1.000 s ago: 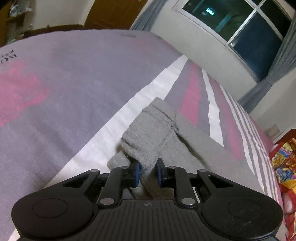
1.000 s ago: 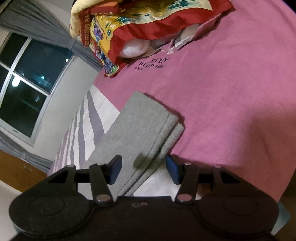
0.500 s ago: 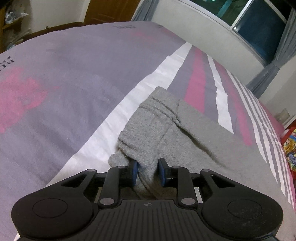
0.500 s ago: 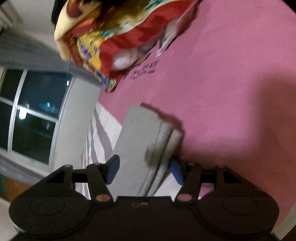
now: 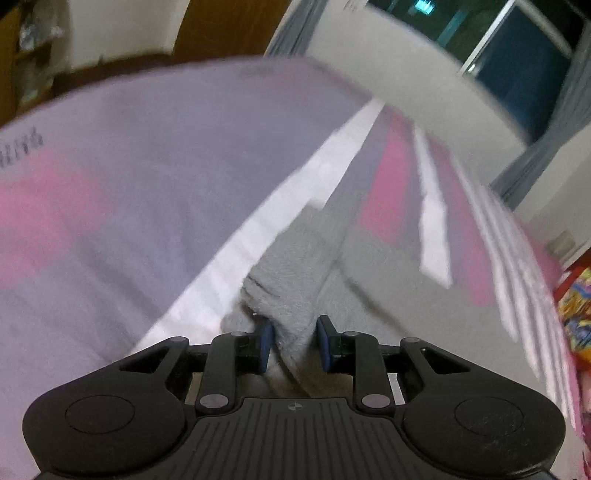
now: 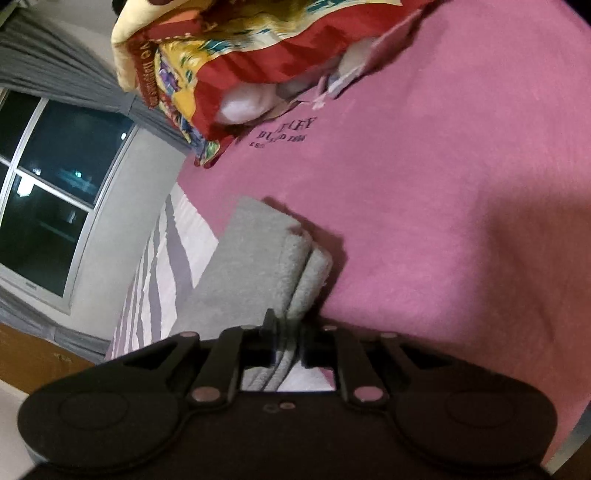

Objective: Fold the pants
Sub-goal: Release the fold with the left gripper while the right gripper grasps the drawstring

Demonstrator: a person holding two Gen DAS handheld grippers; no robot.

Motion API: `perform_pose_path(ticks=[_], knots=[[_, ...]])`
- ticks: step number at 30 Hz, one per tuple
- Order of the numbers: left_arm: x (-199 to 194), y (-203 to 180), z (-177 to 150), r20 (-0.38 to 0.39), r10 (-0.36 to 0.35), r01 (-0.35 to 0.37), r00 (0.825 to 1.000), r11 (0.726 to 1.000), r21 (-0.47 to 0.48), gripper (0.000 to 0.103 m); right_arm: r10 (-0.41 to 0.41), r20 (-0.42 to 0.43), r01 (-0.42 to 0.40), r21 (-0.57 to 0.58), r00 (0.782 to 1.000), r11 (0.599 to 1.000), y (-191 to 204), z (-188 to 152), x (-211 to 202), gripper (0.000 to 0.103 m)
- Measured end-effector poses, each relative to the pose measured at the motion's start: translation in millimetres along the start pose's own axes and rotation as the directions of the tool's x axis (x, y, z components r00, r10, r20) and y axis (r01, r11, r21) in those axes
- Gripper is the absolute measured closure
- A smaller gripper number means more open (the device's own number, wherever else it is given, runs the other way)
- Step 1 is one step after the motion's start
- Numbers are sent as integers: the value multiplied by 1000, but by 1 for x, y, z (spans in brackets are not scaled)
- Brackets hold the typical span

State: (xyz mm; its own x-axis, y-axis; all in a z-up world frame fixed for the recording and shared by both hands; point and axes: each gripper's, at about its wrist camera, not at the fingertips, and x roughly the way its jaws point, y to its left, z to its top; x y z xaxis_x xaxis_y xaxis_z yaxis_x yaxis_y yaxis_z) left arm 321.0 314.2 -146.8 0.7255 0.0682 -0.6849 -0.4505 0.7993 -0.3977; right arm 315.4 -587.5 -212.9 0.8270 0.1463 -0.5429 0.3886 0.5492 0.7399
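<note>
Grey fleece pants [image 5: 295, 280] lie on a striped bed cover [image 5: 129, 206], folded lengthwise. In the left wrist view my left gripper [image 5: 293, 343] is shut on a bunched ridge of the pants at one end; the view is blurred. In the right wrist view the other end of the pants [image 6: 258, 258] shows as stacked layers on the pink part of the cover [image 6: 443, 221]. My right gripper [image 6: 288, 343] is shut on the edge of those layers, its blue pads hidden by the cloth.
A red and yellow patterned blanket [image 6: 240, 55] with a white pillow is heaped at the head of the bed. A dark window [image 6: 48, 192] with grey curtains and a white wall run along the bed's far side. A wooden door [image 5: 221, 29] stands beyond the bed.
My right gripper has moved forward and closed from wide open onto the pants' layered edge. My left gripper keeps its hold and is moving, blurring its view.
</note>
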Motion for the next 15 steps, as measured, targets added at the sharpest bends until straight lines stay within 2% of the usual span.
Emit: perform_pose_path(ticks=[2, 4, 8, 9, 10, 12, 13, 15], knots=[[-18, -10, -4, 85, -7, 5, 996, 1000, 21, 78, 2, -11, -2, -9, 1000, 1000, 0, 3, 0, 86], [-28, -23, -8, 146, -52, 43, 988, 997, 64, 78, 7, -21, -7, -8, 1000, 1000, -2, 5, 2, 86], [-23, -49, -19, 182, -64, 37, 981, 989, 145, 78, 11, -17, -11, 16, 1000, 1000, -6, 3, 1, 85], [-16, -54, -21, 168, -82, 54, 982, 985, 164, 78, 10, -13, -9, 16, 1000, 1000, -6, 3, 3, 85], [-5, -57, -22, 133, -58, 34, 989, 984, 178, 78, 8, -12, -8, 11, 1000, 1000, -6, 2, 1, 84], [30, -53, -26, -12, 34, -32, 999, 982, 187, 78, 6, -11, -6, 15, 1000, 1000, -6, 2, 2, 84], [46, -46, -29, -70, 45, -31, 997, 982, 186, 78, 9, -9, -9, 24, 1000, 1000, -7, 2, 1, 83], [55, -32, -31, -76, -8, 18, 997, 992, 127, 78, 14, -5, -14, 41, 1000, 999, -9, 3, 2, 82]])
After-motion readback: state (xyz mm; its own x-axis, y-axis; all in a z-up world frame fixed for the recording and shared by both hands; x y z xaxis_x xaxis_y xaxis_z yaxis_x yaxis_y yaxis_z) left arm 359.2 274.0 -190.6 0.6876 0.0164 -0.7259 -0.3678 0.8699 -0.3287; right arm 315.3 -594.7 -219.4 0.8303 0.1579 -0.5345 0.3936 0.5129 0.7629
